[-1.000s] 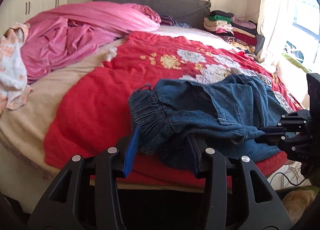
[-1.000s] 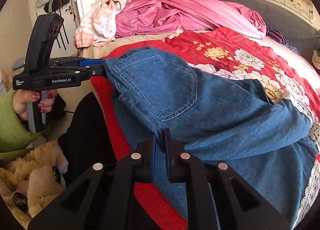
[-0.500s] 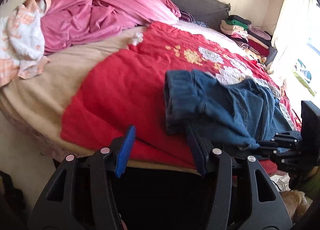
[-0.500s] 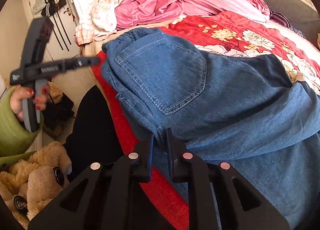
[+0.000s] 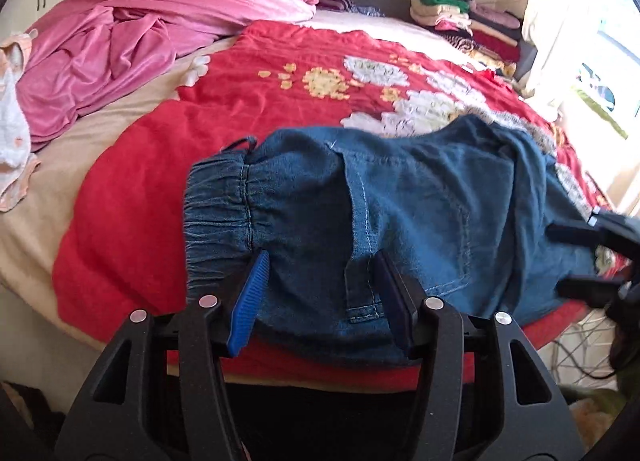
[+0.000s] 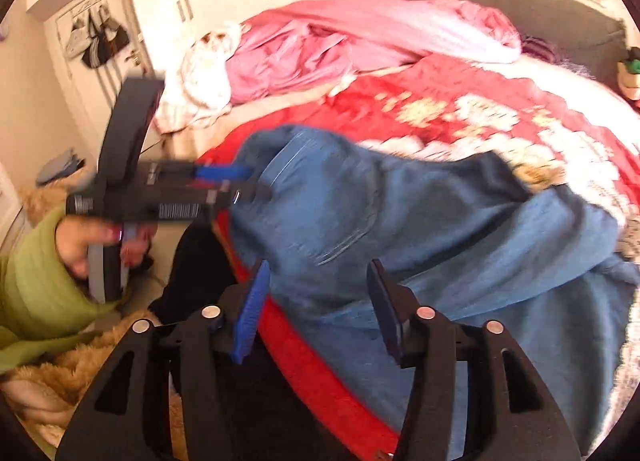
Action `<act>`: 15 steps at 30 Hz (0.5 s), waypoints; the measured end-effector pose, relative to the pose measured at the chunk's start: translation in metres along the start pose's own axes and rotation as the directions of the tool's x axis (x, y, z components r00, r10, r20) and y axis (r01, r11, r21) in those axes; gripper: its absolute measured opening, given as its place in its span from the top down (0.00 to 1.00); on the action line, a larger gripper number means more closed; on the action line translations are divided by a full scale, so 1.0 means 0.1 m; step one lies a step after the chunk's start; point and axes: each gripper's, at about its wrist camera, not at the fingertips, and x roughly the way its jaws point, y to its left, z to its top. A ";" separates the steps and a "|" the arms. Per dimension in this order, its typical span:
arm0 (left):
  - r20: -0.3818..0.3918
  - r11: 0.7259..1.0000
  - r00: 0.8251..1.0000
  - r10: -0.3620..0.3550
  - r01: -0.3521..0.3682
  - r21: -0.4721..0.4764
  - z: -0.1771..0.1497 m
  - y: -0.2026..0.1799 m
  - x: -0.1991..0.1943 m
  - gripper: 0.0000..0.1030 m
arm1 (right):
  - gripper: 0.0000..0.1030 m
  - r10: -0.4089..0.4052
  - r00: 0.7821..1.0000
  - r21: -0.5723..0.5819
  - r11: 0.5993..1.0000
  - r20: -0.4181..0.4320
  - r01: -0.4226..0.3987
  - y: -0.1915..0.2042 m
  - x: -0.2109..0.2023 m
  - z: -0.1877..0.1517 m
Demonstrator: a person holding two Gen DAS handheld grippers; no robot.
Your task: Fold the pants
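Note:
Blue denim pants (image 5: pixel 400 201) lie bunched on the red flowered blanket (image 5: pixel 200 109) at the bed's near edge, elastic waistband to the left. My left gripper (image 5: pixel 322 289) stands open over the cloth just right of the waistband, its pads not pressing. In the right wrist view the pants (image 6: pixel 400 229) spread rightward, blurred. My right gripper (image 6: pixel 318 297) is opening, denim beneath its spread fingers, nothing pinched. The left gripper (image 6: pixel 240 183) shows there at the waistband end, held by a hand (image 6: pixel 80 237) in a green sleeve. The right gripper (image 5: pixel 568 259) shows at the pants' right end.
A rumpled pink duvet (image 5: pixel 160 21) covers the bed's far left, with a white and orange cloth (image 5: pixel 12 129) beside it. Folded clothes (image 5: pixel 468 17) are stacked by the headboard at the right. A plush toy (image 6: pixel 80 361) lies on the floor below the bed edge.
My right gripper has let go of the denim fold and its jaws have spread. My left gripper released the waistband, drew off to the left, then came back over the pants.

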 end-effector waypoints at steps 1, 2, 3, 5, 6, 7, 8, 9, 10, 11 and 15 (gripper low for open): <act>0.001 1.000 1.000 0.010 -0.010 0.002 -0.04 0.00 0.01 0.55 | 0.48 -0.024 1.000 -0.002 1.000 0.009 0.024 -0.02 -0.02 0.02; 0.001 1.000 1.000 0.014 -0.014 -0.001 -0.06 0.02 0.02 0.55 | 0.46 -0.045 0.999 -0.004 0.999 0.017 0.045 -0.04 -0.03 0.04; 0.003 1.000 1.000 0.016 -0.016 -0.001 -0.08 0.03 0.02 0.55 | 0.45 -0.055 0.998 0.000 0.998 0.018 0.055 -0.06 -0.02 0.05; 0.006 1.000 1.000 0.016 -0.016 -0.001 -0.09 0.04 0.02 0.55 | 0.44 -0.074 0.997 0.022 0.997 0.000 0.074 -0.11 0.05 0.06; 0.007 1.000 1.000 0.018 -0.018 0.001 -0.10 0.05 0.02 0.55 | 0.44 -0.079 0.997 0.034 0.996 -0.016 0.079 -0.13 0.10 0.05; 0.009 1.000 1.000 0.019 -0.019 0.002 -0.10 0.04 0.02 0.55 | 0.43 -0.088 0.995 0.042 0.995 -0.038 0.089 -0.16 0.16 0.05; 0.010 1.000 1.000 0.020 -0.020 0.003 -0.09 0.05 0.03 0.55 | 0.41 -0.109 0.991 0.044 0.993 -0.078 0.113 -0.19 0.24 0.02; 0.012 1.000 1.000 0.020 -0.020 0.003 -0.10 0.04 0.03 0.55 | 0.41 -0.135 0.983 0.045 0.989 -0.126 0.142 -0.24 0.33 -0.03; 0.014 1.000 1.000 0.016 -0.016 0.001 -0.10 0.05 0.03 0.55 | 0.41 -0.157 0.970 0.059 0.984 -0.186 0.170 -0.30 0.44 -0.10; 0.016 1.000 1.000 0.010 -0.010 -0.002 -0.10 0.04 0.03 0.55 | 0.41 -0.146 0.970 0.082 0.983 -0.196 0.164 -0.35 0.50 -0.14; 0.025 1.000 1.000 0.005 -0.005 -0.011 -0.10 0.05 0.02 0.55 | 0.41 -0.115 0.981 0.108 0.985 -0.158 0.133 -0.40 0.38 -0.14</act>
